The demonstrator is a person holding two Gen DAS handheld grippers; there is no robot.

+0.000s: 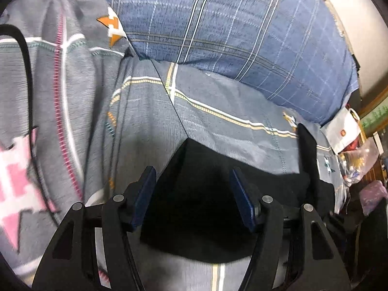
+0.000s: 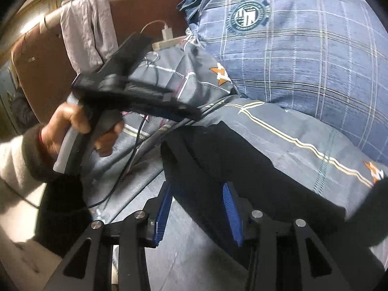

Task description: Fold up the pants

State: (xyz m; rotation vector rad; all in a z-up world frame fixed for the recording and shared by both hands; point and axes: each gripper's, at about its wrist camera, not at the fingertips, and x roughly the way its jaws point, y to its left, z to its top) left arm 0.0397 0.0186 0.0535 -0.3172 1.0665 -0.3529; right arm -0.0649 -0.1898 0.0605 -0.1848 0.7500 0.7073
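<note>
Pants, black and already doubled over, lie on the grey patterned bedsheet in front of us, just short of the blue plaid quilt that is heaped behind them. In our left wrist view we see a squared corner of the dark cloth pointing away from us toward the quilt, with one straight edge running off to the right, where a narrow upright fold of the same fabric stands near the bed's edge. In our right wrist view the pants form a long dark band whose long axis runs from the centre left down to the lower right, roughly in line with the striped seam printed on the sheet; its rounded near end points toward our left hand.

Our left gripper hangs over that corner with its blue pads set well apart; black cloth fills the gap between them, yet neither pad presses on it. Our right gripper stands narrower, its blue fingers straddling the band's near edge, again with no pinch that we can make out. From the right wrist we also see the left gripper held by its grey handle in our hand, a pale sleeve at the wrist, above a black cable that trails across the sheet. A brown headboard rises behind, with a pale cloth draped over it
</note>
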